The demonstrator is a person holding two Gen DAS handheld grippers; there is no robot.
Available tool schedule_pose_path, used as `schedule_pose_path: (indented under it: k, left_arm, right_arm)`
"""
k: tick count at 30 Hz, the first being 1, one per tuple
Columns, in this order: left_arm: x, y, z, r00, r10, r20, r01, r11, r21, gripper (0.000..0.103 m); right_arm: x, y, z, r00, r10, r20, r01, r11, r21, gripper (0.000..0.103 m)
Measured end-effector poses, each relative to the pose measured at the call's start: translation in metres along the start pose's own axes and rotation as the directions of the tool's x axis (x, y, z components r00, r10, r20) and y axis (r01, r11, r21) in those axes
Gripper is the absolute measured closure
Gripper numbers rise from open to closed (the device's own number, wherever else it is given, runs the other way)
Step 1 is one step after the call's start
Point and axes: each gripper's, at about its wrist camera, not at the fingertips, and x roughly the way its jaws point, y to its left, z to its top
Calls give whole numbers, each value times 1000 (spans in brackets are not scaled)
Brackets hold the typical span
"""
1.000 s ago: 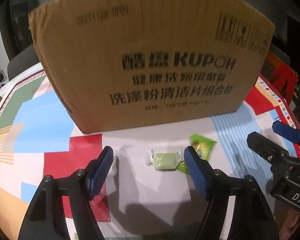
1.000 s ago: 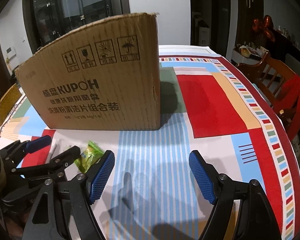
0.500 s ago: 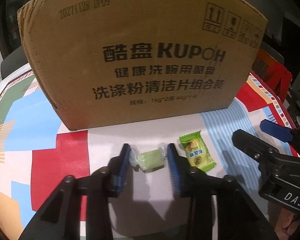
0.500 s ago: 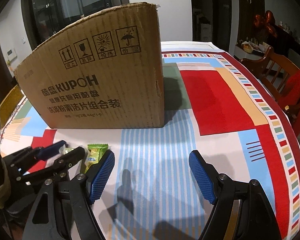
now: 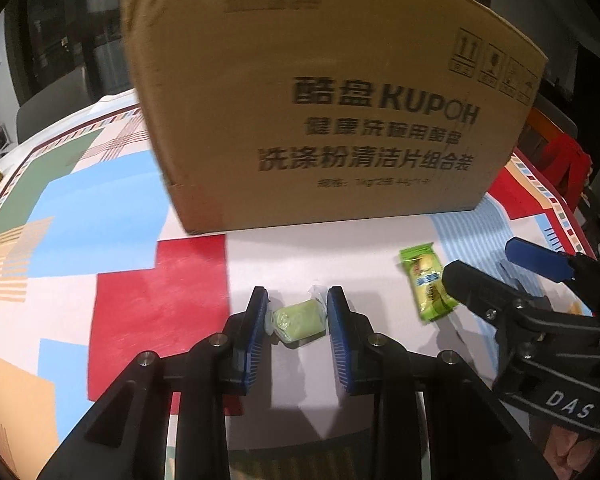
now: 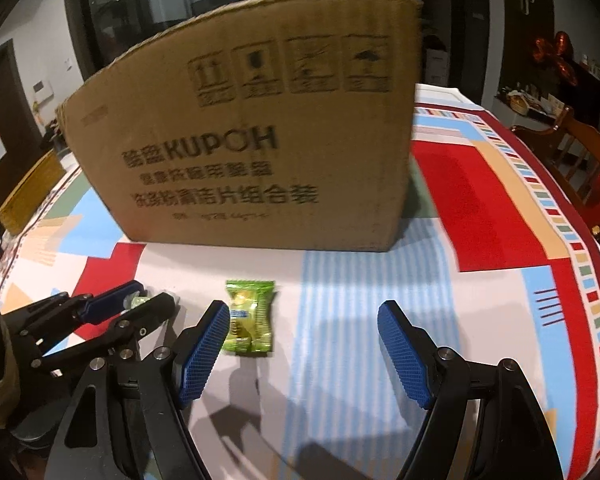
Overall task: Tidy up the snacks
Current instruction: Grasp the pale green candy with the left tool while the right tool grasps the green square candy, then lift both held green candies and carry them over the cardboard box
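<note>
Nearby, cardboard box contents unseen; left gripper fingers pinching pale-green candy, right gripper spread

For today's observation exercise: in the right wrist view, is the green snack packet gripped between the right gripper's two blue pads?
No. The green snack packet lies flat on the tablecloth beside one pad of the wide-open right gripper.

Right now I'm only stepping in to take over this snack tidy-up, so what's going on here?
A person holds a two-finger gripper in each hand over a colourful patterned tablecloth. The left gripper is shut on a pale green clear-wrapped candy. The right gripper stands open around nothing, with a bright green snack packet beside its left finger. A big brown cardboard box stands just behind.
</note>
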Motion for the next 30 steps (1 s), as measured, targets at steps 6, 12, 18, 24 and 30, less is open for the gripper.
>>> schedule_pose_path:
  k: [6, 12, 18, 24, 30]
  left_arm:
    - [-1, 15, 0, 1000, 6, 3, -6, 1000, -28, 73]
    - [2, 18, 4, 1000, 4, 4, -4, 999, -44, 73]
    - [-3, 24, 5, 1000, 3, 12, -3, 998, -55, 74]
    - [-13, 23, 7, 1000, 1, 27, 1, 998, -59, 74]
    - [-30, 22, 10, 999, 4, 54, -1, 998, -61, 74]
  right_arm:
    - [12, 17, -2, 999, 12, -30, -13, 999, -38, 43]
    - [15, 29, -3, 999, -12, -33, 10, 997, -74, 76]
    - [11, 27, 1, 1000, -8, -30, 6, 998, -58, 82]
    - [1, 32, 5, 1000, -3, -18, 2, 998, -61, 82]
    - [-14, 33, 8, 1000, 2, 0, -2, 998, -55, 82]
